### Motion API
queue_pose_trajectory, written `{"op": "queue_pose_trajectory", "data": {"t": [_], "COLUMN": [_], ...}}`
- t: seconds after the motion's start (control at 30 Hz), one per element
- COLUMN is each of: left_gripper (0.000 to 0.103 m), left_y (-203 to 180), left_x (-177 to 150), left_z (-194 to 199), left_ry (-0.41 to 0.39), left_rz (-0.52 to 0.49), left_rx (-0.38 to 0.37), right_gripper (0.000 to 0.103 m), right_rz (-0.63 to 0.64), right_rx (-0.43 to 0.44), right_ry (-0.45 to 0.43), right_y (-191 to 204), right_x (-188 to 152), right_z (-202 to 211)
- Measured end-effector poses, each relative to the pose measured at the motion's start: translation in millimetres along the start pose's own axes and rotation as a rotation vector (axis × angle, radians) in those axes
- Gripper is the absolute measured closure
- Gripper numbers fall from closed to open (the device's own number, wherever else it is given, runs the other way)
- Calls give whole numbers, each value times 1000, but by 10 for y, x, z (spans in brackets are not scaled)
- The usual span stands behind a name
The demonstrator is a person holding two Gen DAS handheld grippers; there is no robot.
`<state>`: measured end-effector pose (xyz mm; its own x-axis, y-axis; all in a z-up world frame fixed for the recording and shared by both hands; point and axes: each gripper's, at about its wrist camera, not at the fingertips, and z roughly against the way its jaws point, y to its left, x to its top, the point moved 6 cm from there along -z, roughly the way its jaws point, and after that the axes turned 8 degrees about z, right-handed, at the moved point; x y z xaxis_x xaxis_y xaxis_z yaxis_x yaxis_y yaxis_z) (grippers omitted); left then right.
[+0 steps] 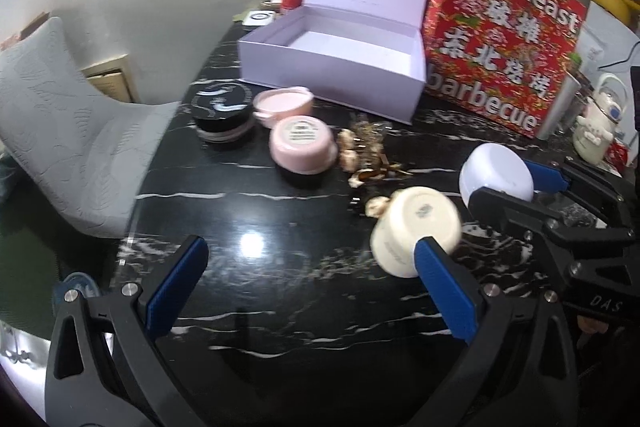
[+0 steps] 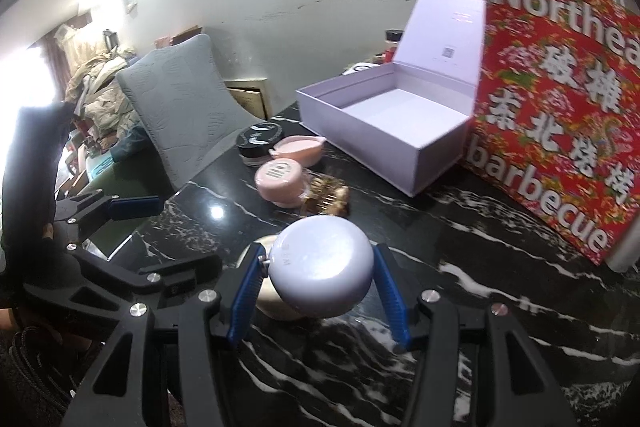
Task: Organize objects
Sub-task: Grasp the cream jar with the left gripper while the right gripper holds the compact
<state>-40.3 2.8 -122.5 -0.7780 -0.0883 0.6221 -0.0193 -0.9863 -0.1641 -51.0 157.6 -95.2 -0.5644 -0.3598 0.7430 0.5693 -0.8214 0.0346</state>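
You have five jars on the black table (image 1: 280, 307): a black one (image 1: 222, 111), two pink ones (image 1: 302, 149) (image 1: 282, 103), a cream one (image 1: 416, 229) tipped on its side, and the lavender jar (image 2: 324, 267) pinched between your right gripper (image 2: 320, 291) pads; one open box (image 1: 340, 59) sits at twelve o'clock, one red bag (image 1: 500, 39) at two; bare tabletop lies between your left gripper (image 1: 312, 291) fingers, which stand spread wide, angled downward, the cream jar just beside its right pad.
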Motion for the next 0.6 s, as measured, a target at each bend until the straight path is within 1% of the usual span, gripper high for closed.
{"op": "queue_pose_trajectory", "data": {"t": [0.07, 0.23, 0.4, 0.47, 0.53, 0.6], "left_gripper": [0, 0, 0, 2, 6, 7], "left_y": [-70, -241, -407, -461, -521, -576], "left_x": [-19, -50, -85, -99, -114, -125], "left_z": [-9, -51, -132, -188, -247, -312], "left_ry": [7, 15, 21, 25, 26, 31], "left_rz": [-11, -53, -80, -89, -104, -121], "left_rx": [-18, -36, -75, -87, -89, -84], "right_gripper": [47, 47, 47, 47, 47, 47], "right_rz": [-13, -33, -64, -77, -93, -102], "right_rx": [-8, -26, -42, -49, -46, -48], "right_ry": [8, 19, 36, 45, 52, 56], "right_y": [-62, -177, -300, -352, -391, -420], "right_x": [-39, -149, -260, -306, -347, -382], "right_z": [25, 87, 120, 129, 138, 145]}}
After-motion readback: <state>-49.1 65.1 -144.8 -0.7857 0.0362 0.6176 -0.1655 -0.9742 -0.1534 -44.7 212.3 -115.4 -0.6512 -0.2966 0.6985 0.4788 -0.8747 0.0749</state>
